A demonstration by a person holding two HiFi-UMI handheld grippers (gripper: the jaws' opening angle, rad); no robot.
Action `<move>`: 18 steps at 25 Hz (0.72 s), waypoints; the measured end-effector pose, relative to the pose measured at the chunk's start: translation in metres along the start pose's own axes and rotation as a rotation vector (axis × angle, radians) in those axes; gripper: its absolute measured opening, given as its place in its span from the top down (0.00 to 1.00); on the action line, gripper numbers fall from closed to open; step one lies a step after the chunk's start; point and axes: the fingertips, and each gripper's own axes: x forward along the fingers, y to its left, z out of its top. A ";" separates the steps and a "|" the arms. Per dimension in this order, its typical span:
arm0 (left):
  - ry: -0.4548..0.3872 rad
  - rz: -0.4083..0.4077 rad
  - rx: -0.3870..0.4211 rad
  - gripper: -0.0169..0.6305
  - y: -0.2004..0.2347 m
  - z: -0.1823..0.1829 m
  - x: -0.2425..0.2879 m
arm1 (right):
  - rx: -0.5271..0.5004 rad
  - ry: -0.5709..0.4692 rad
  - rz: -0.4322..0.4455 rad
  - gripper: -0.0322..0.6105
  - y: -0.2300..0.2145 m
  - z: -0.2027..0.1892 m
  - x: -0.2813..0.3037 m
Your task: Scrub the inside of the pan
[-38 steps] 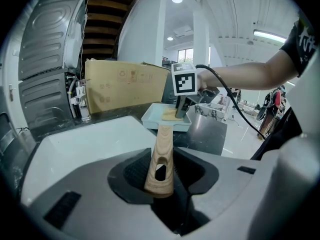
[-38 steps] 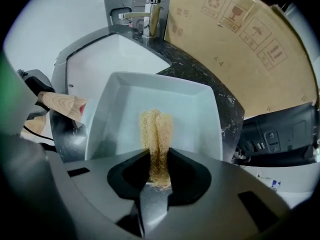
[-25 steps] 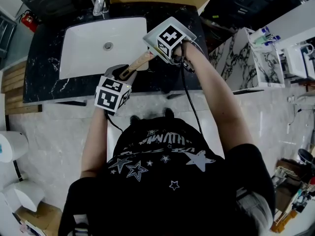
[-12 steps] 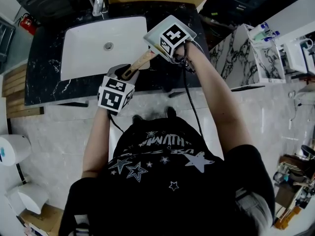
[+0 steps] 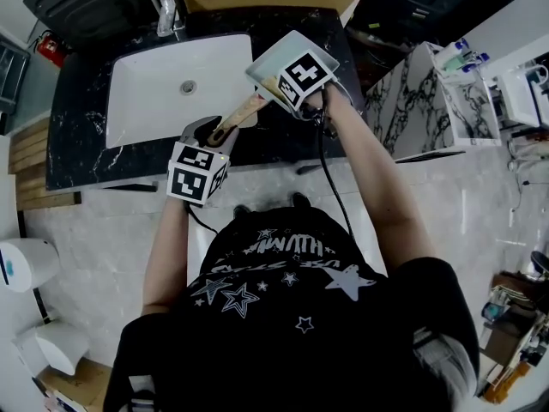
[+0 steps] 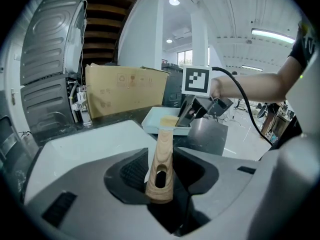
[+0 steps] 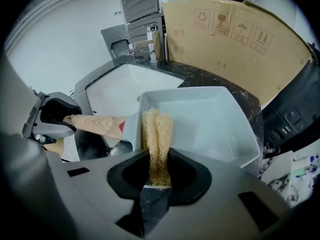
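Observation:
The pan (image 5: 268, 65) is a pale, square, shallow one with a wooden handle (image 5: 237, 115), held up above the counter beside the sink. My left gripper (image 6: 160, 180) is shut on the handle's end (image 6: 161, 164), and the pan (image 6: 156, 122) shows beyond it. My right gripper (image 7: 156, 180) is shut on a yellow fibrous scrubber (image 7: 156, 136), which reaches down over the near rim into the pan (image 7: 205, 121). In the head view the right gripper (image 5: 288, 89) sits over the pan's near side, under its marker cube.
A white sink (image 5: 171, 93) with a faucet (image 5: 168, 11) is set in a black marble counter (image 5: 77, 157). A cardboard sheet (image 7: 235, 34) stands behind the counter. A marble-patterned box (image 5: 446, 101) with bottles is at the right.
The right gripper with the scrubber has tilted a little over the pan. The left gripper and the handle have stayed where they were.

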 end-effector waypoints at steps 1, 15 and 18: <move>-0.009 0.011 0.004 0.75 0.000 0.003 0.000 | -0.005 -0.006 0.006 0.81 0.000 0.000 0.000; -0.002 0.180 -0.101 0.60 0.000 0.002 -0.004 | -0.131 -0.053 0.063 0.81 -0.014 0.006 -0.005; -0.001 0.252 -0.148 0.60 0.000 -0.001 -0.012 | -0.166 -0.082 0.085 0.81 -0.016 0.010 -0.009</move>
